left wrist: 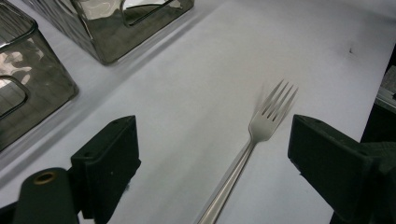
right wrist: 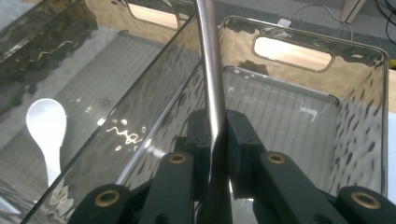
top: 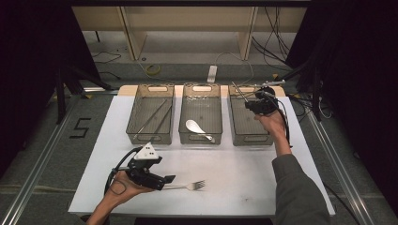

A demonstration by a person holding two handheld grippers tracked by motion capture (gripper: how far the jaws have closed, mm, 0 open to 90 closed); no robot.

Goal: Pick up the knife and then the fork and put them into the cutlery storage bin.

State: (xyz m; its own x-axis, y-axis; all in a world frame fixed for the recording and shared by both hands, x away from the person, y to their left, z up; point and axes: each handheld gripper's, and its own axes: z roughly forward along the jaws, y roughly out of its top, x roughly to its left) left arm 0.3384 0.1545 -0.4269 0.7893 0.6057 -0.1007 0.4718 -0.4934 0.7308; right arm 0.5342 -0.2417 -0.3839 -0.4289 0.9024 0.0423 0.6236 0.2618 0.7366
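White desk under me, I am carrying a metal utensil handle (right wrist: pixel 211 79) clamped in the right hand-held gripper (top: pixel 259 104) over the right-hand bin (top: pixel 244 136) for sorting, while the left hand-held gripper (left wrist: pixel 215 158), released, is straddling the fork (left wrist: pixel 261 135).

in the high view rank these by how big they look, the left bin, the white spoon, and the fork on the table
1. left bin, by far the largest.
2. fork and white spoon: too close to call. The fork's handle is partly hidden behind the left gripper, and it lies nearer the camera, so ranking them isn't safe.
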